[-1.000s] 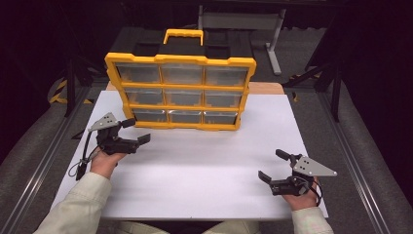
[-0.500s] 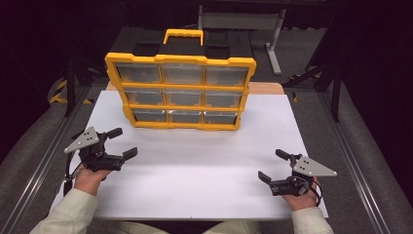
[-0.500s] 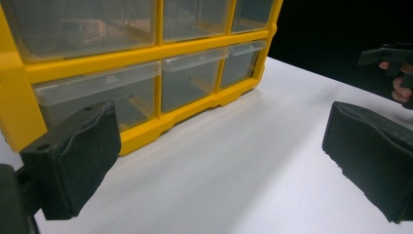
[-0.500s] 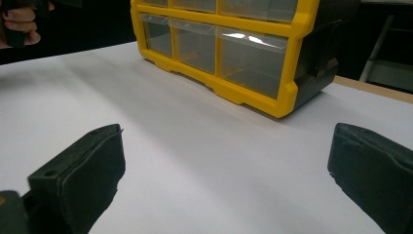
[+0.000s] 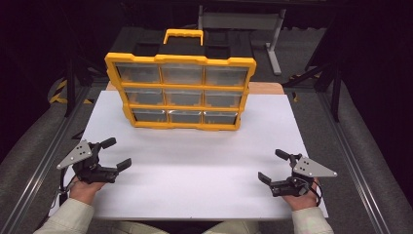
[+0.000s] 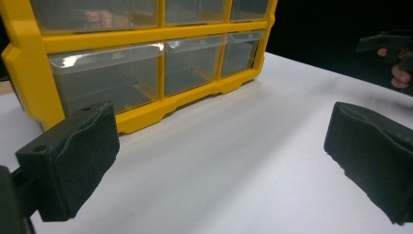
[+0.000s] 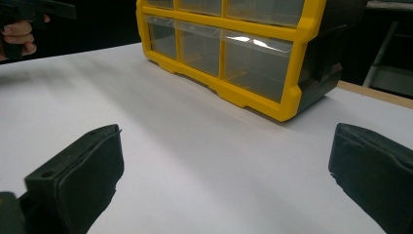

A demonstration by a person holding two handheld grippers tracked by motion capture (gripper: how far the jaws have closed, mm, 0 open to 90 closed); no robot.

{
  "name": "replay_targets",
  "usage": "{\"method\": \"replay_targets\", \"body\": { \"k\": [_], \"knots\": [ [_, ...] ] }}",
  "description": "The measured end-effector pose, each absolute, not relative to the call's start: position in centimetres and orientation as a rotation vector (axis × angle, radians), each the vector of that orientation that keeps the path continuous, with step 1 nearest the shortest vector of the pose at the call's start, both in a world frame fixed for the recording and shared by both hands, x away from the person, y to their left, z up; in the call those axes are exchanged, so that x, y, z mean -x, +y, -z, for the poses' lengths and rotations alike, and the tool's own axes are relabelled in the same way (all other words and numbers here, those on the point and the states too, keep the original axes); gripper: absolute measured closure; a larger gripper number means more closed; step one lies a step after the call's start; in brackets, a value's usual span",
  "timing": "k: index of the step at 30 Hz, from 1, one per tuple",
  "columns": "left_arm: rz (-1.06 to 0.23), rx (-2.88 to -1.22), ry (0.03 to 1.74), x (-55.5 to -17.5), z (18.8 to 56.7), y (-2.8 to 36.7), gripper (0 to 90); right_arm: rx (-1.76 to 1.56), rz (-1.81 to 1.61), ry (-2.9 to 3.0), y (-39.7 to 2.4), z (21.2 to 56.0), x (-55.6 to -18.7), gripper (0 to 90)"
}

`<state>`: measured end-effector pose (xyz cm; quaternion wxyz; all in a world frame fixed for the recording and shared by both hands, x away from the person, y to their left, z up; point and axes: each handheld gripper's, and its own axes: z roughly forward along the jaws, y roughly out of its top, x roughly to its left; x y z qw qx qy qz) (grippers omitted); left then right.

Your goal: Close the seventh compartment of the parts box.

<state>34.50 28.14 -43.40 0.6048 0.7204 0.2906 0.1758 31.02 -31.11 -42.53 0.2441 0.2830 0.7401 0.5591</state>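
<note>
A yellow drawer box (image 5: 180, 92) stands upright toward the back of the white table (image 5: 195, 165), roughly in the middle, w/ a yellow carry handle (image 5: 183, 35) on top and three rows of three clear drawers (image 5: 184, 96) facing the person. The back part of the box is black. Can't tell what's inside the drawers, they look cloudy.

Left gripper (image 5: 113, 154) sits low at the near left corner of the table, held in the left hand (image 5: 86, 187), jaws spread wide apart w/ nothing between them. In the left gripper view its foam pads (image 6: 78, 156) frame bare tabletop, the box's bottom row just ahead.

Right gripper (image 5: 272, 166) is at the near right corner, held in the right hand (image 5: 302, 197), jaws also spread, holding nothing. Grey three-cornered plate (image 5: 314, 168) on top of it. Both grippers are well apart from the box and from each other.
</note>
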Motion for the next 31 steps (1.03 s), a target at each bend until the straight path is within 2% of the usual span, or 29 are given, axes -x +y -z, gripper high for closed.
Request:
{"method": "replay_targets", "body": {
  "k": [9,16,19,31],
  "knots": [
    [-0.386,-1.617,0.693,-33.8,44.6,29.5,0.3,-0.762,-1.536,2.019,-31.3,42.6,-31.0,0.0],
    [-0.458,-1.662,0.678,-33.8,45.1,29.9,0.3,-0.746,-1.543,2.022,-31.3,42.8,-31.1,0.0],
    [-0.416,-1.647,0.69,-34.0,45.5,29.9,0.3,-0.744,-1.546,2.017,-31.4,42.8,-31.1,0.0],
    [-0.396,-1.62,0.7,-34.1,45.5,30.1,0.3,-0.744,-1.543,2.022,-31.3,42.8,-31.2,0.0]
  ]
}}
